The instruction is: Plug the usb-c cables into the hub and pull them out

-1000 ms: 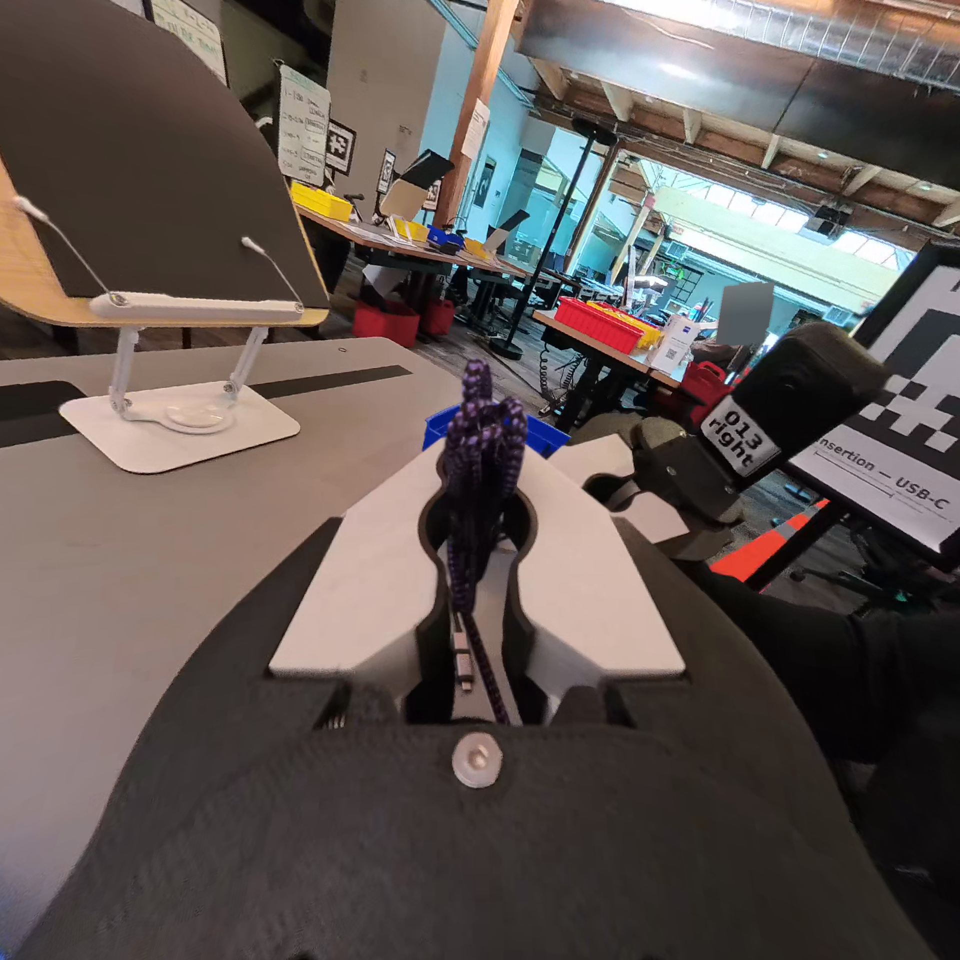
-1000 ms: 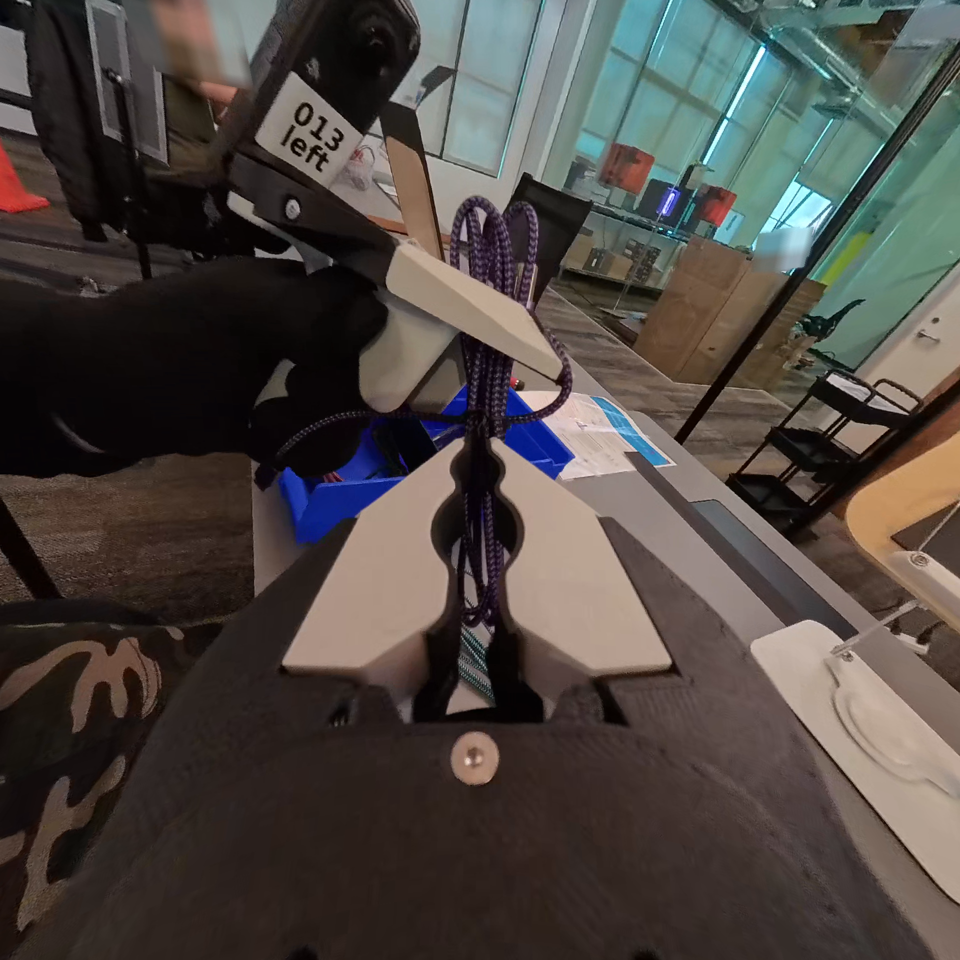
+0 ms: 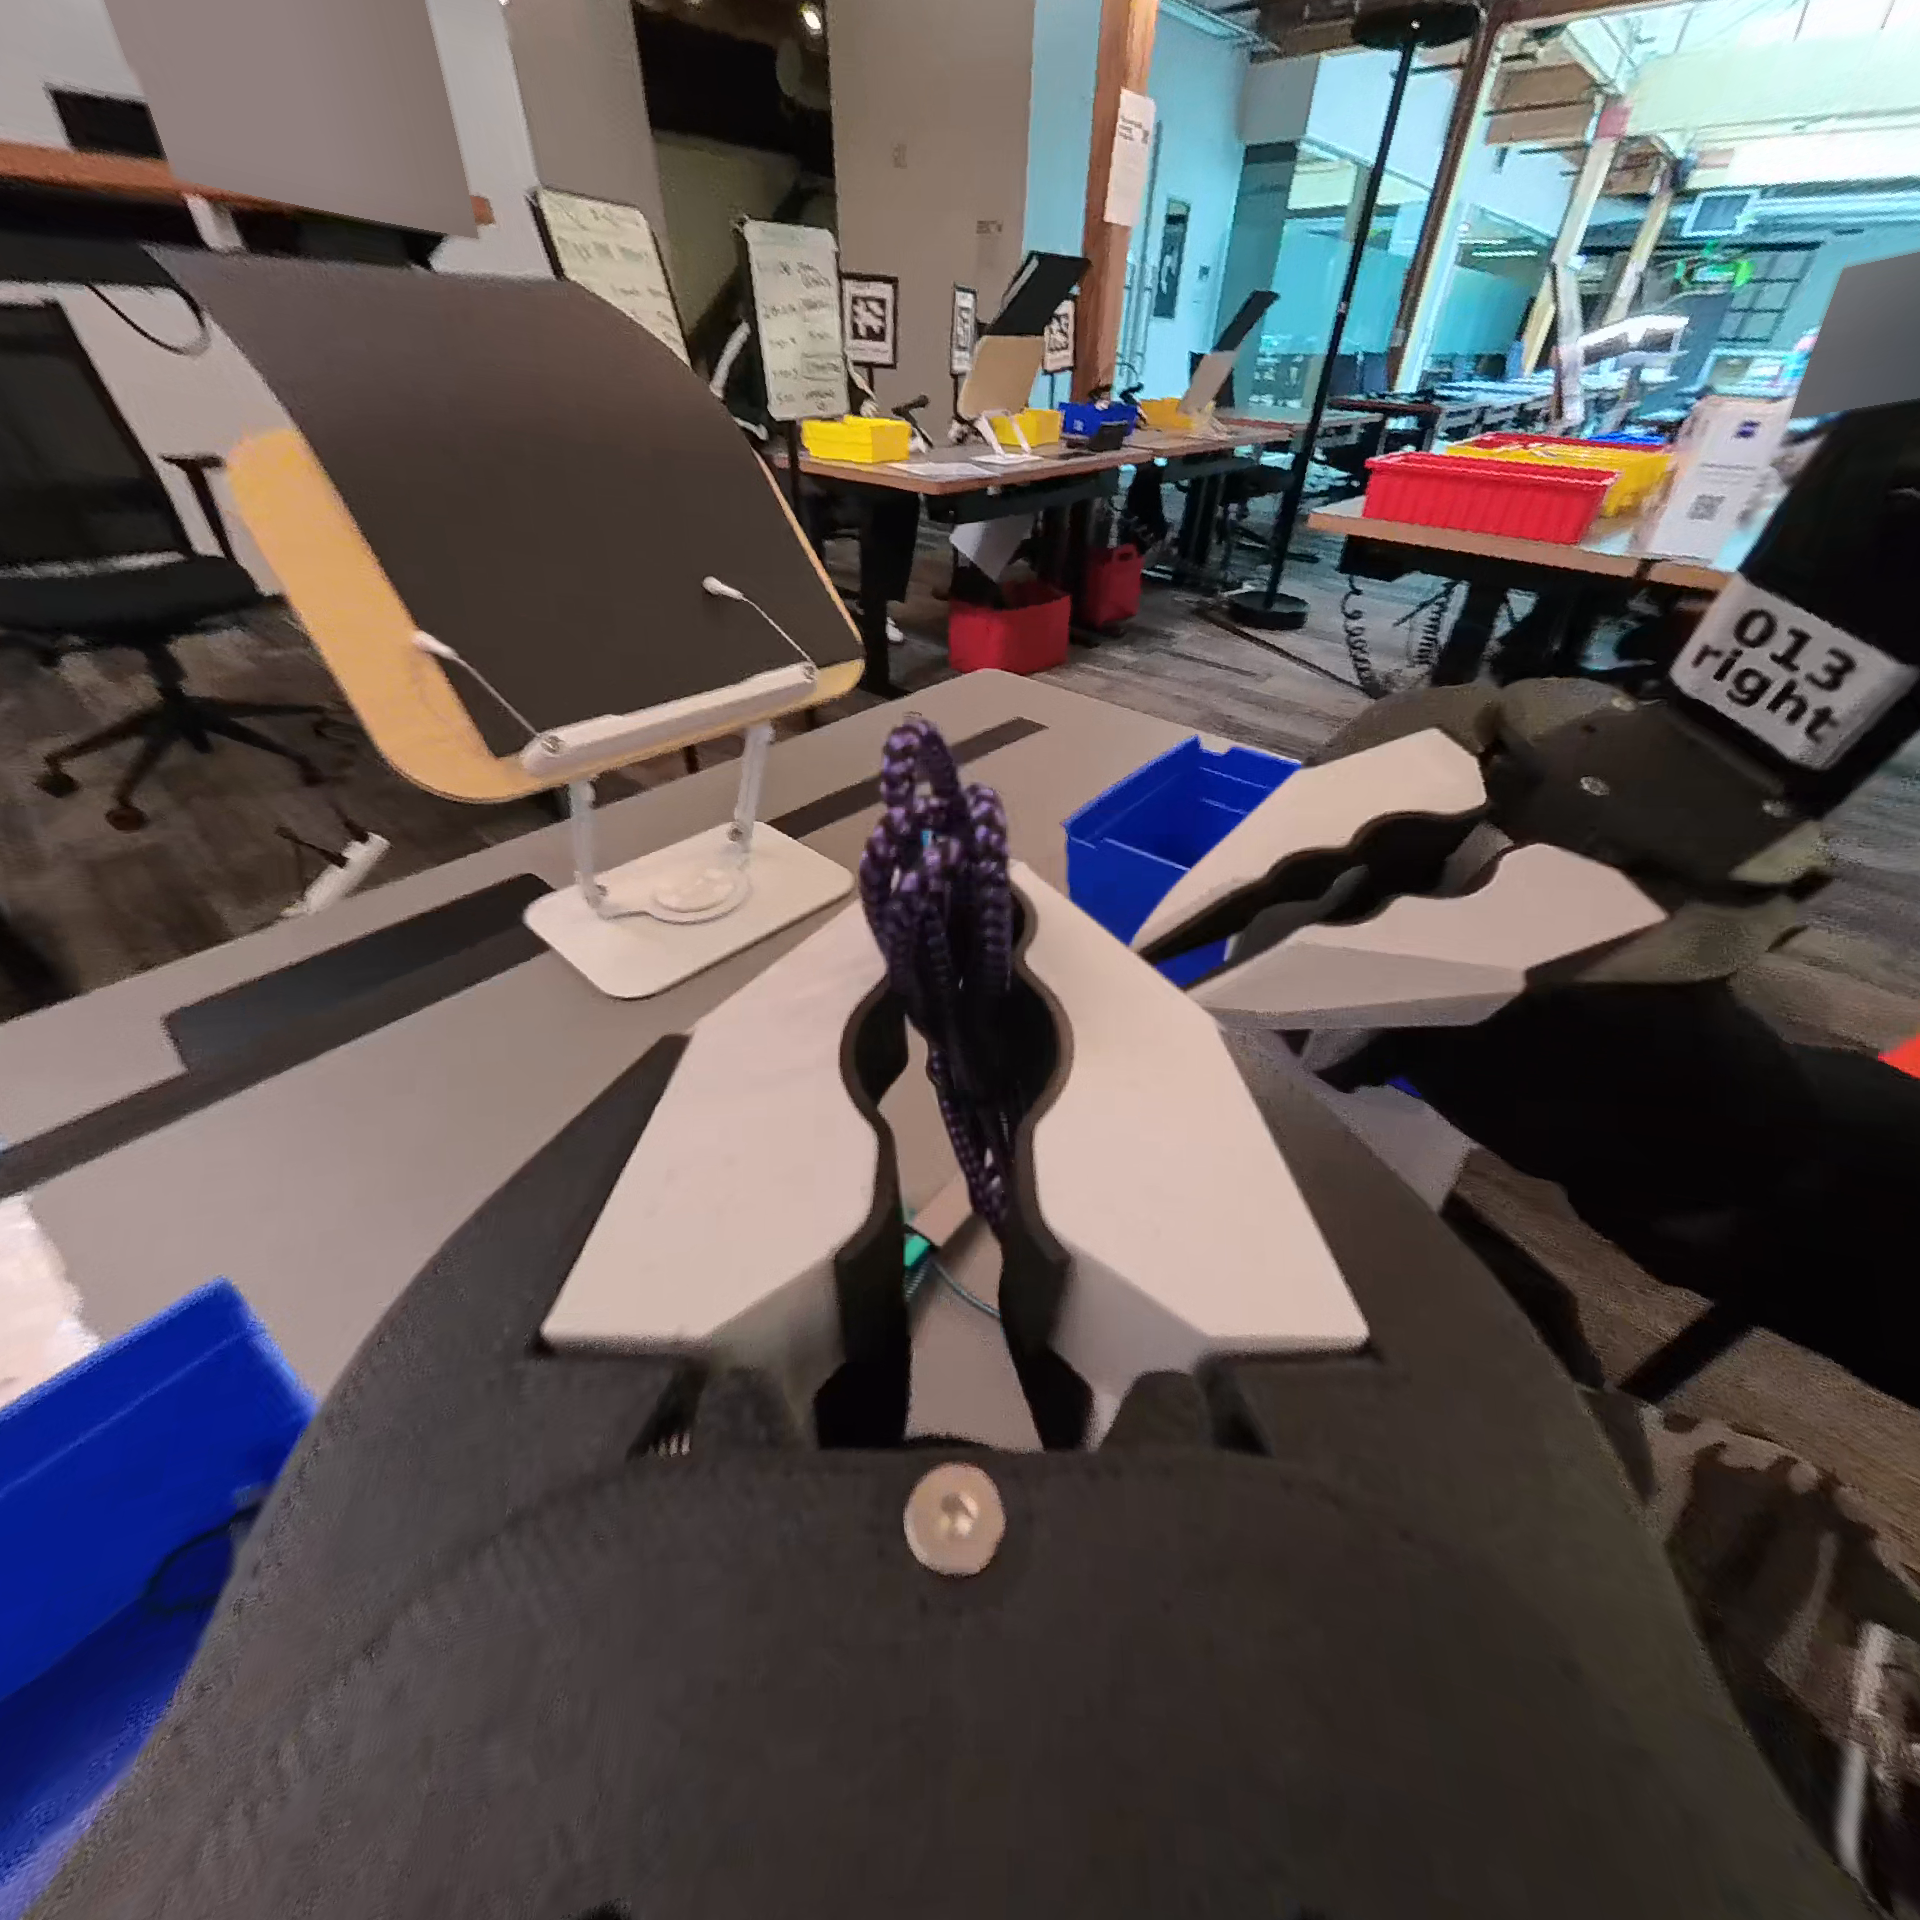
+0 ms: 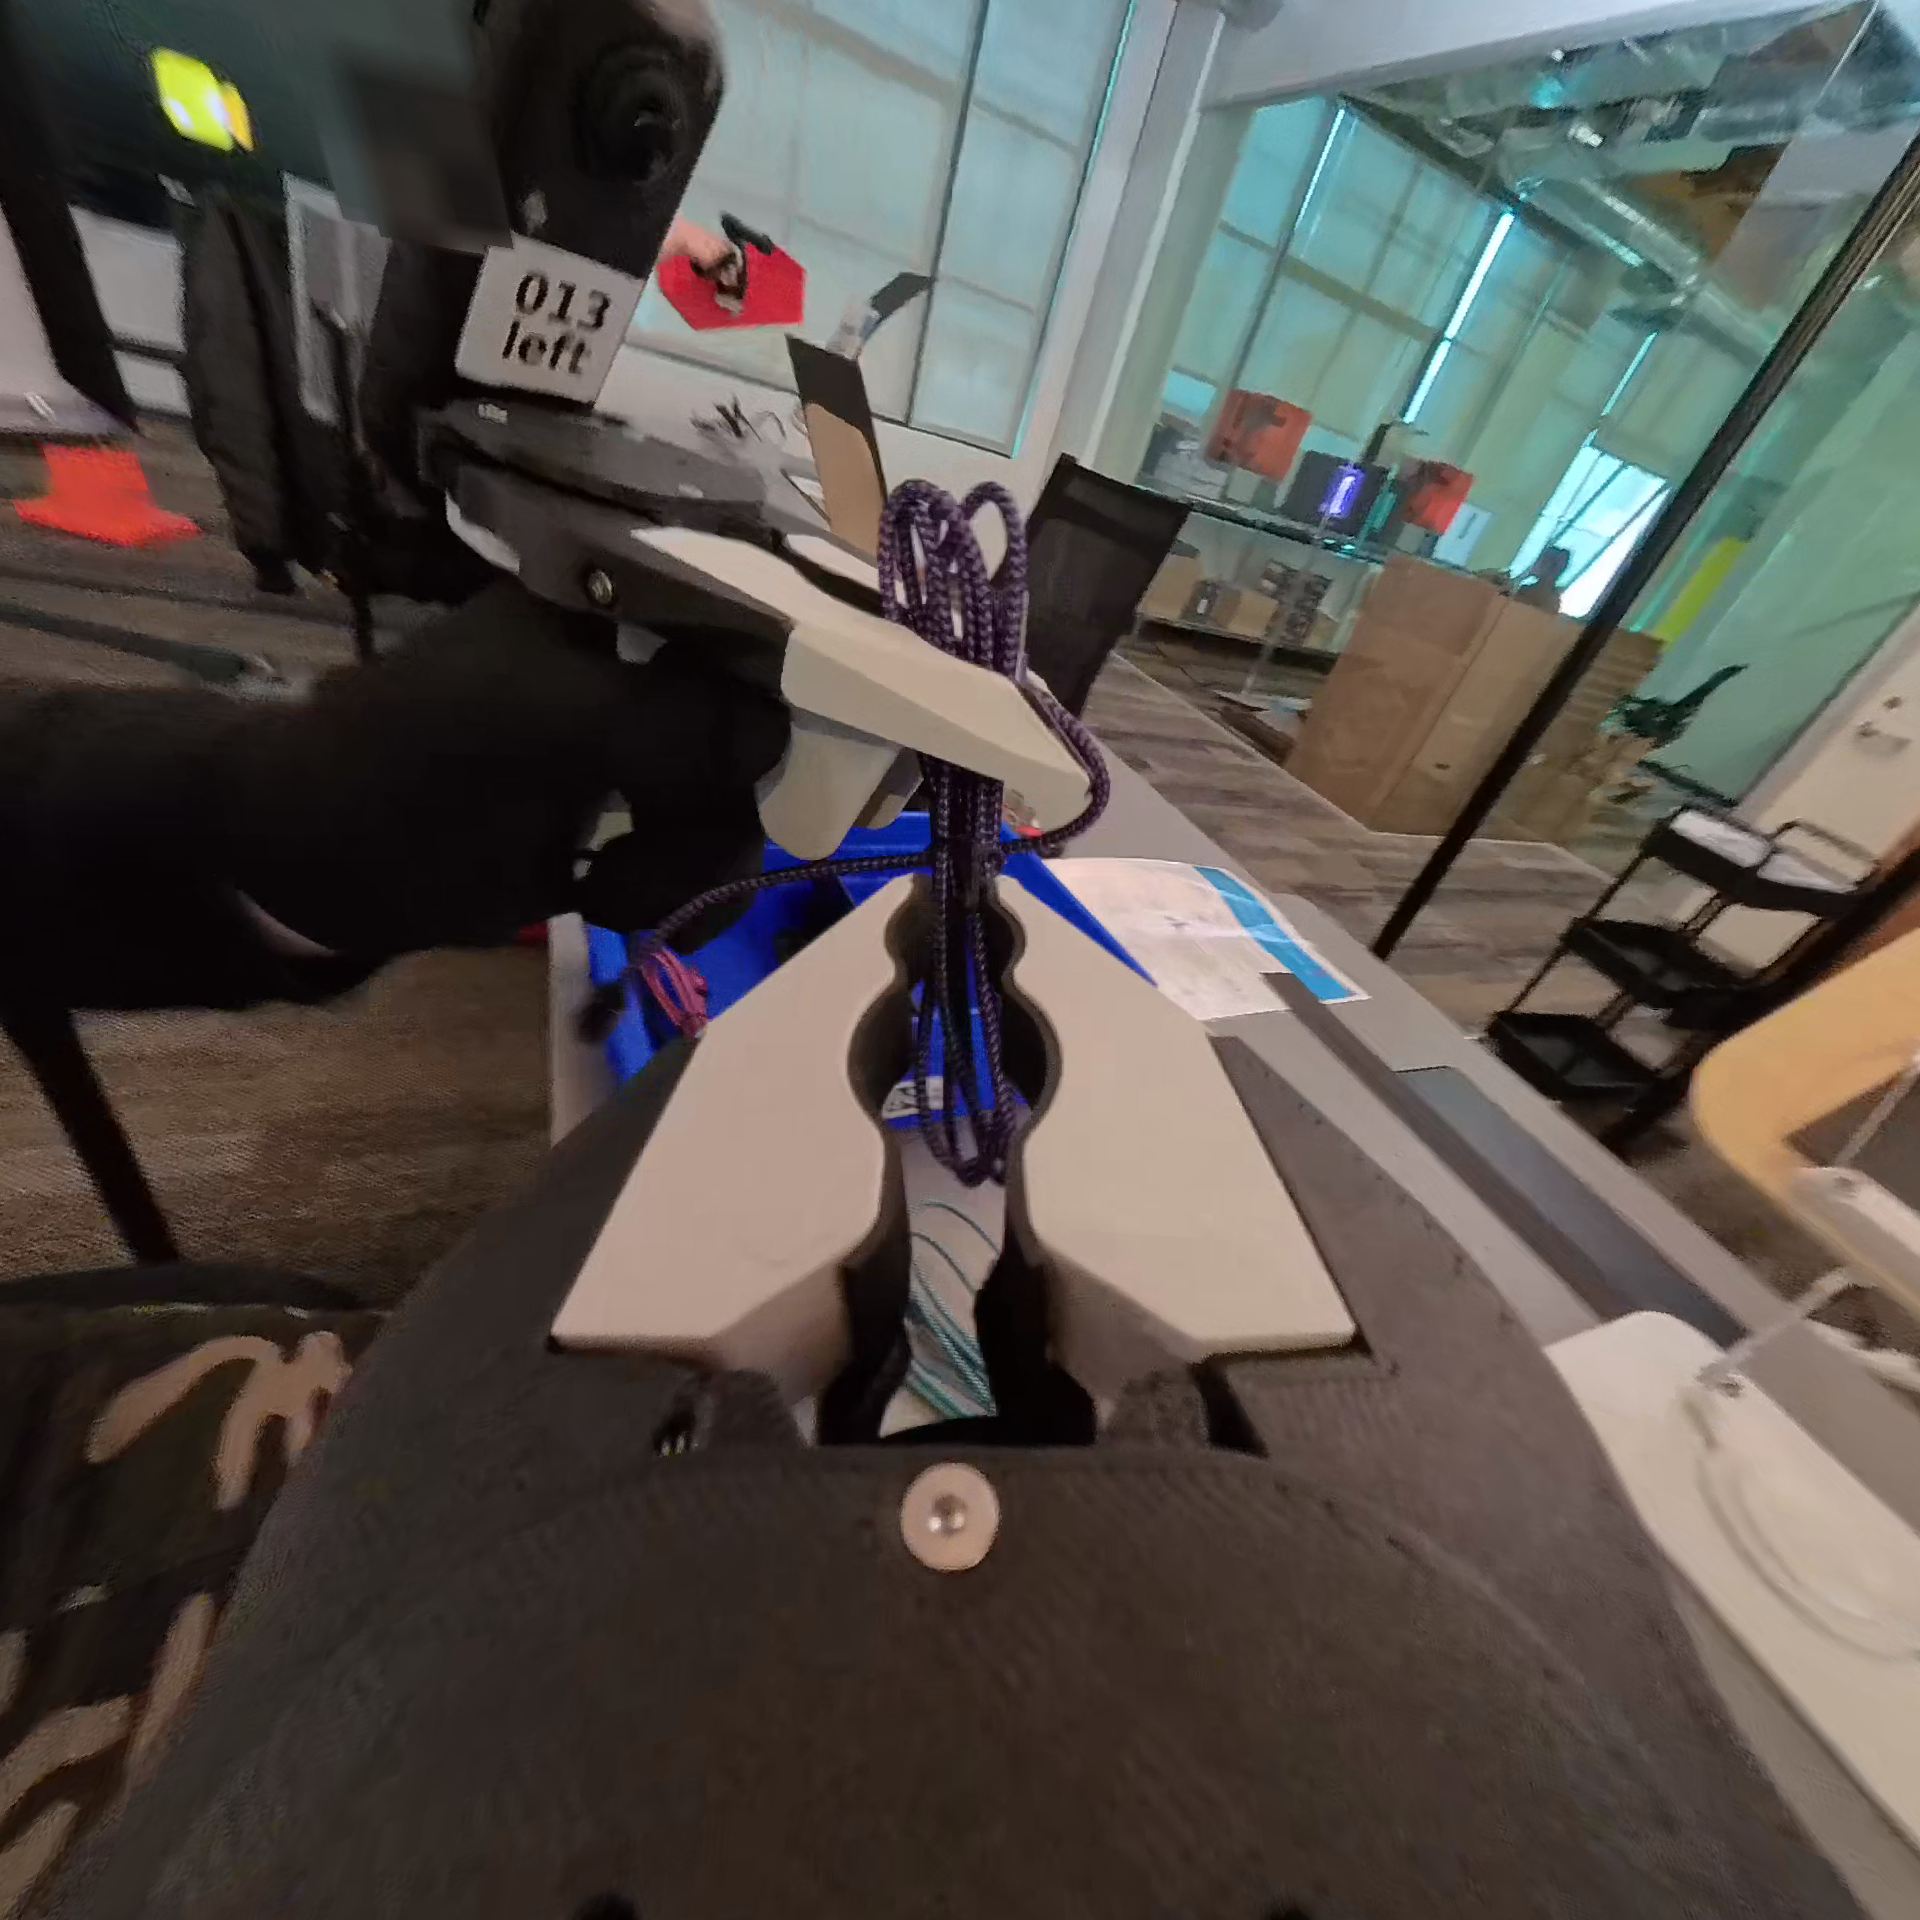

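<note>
A coiled bundle of purple braided usb-c cable (image 3: pixel 935 831) stands up between the fingers of my left gripper (image 3: pixel 940 904), which is shut on it above the grey table (image 3: pixel 343 1174). In the right wrist view the bundle (image 4: pixel 951 582) hangs from the left gripper (image 4: pixel 1060 769), held by a black-gloved hand. My right gripper (image 4: pixel 956 883) has its jaws slightly parted, with the hanging strands just in front of its tips. In the left wrist view the right gripper (image 3: pixel 1153 951) is empty beside the left one. No hub shows.
A blue bin (image 3: pixel 1174 821) sits at the table edge behind the grippers, also in the right wrist view (image 4: pixel 727 935). A tilted book stand (image 3: pixel 540 540) on a white base stands at the back left. Another blue bin (image 3: pixel 114 1455) is near left. A paper sheet (image 4: pixel 1174 925) lies on the table.
My right gripper has let go of the cable bundle and opened a little. The left gripper still holds the bundle and has turned left, lower over the table.
</note>
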Available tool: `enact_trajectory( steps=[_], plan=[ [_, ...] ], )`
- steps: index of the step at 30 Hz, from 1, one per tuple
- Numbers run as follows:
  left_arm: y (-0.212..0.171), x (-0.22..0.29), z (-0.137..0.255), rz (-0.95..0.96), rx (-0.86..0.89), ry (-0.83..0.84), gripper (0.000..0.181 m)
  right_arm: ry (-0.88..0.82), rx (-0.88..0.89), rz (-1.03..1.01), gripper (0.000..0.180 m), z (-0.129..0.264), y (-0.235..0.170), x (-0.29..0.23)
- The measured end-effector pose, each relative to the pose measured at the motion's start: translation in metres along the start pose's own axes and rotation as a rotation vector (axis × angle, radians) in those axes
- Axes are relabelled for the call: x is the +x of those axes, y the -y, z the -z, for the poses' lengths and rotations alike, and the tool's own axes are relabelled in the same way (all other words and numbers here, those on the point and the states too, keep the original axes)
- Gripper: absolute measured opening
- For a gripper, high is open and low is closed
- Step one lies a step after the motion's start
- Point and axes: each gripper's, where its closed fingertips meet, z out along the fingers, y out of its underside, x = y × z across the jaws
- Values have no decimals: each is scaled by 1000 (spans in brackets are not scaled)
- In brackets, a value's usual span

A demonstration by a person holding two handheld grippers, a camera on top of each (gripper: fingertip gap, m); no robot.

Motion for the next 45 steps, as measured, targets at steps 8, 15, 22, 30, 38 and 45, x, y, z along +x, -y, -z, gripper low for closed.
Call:
enact_trajectory(
  steps=[8, 15, 22, 30, 38, 45],
  plan=[
    [14, 9, 5, -275, 75, 99, 11, 234, 93, -529, 14, -7, -5, -4],
    [11, 26, 0, -395, 78, 80, 11, 375, 243, -785, 2, -4, 5, -4],
    [6, 19, -3, -242, 25, 56, 10, 221, 141, -520, 0, -5, -2, -2],
    [-11, 8, -8, 251, -73, -137, 10, -342, -318, 917, 0, -3, -16, 1],
    [2, 2, -2, 27, 8, -37, 11, -17, -8, -18, 15, -3, -8, 6],
    [8, 13, -1, -144, 36, 10, 10, 335, 118, -667, 8, -5, -11, -4]
  ],
)
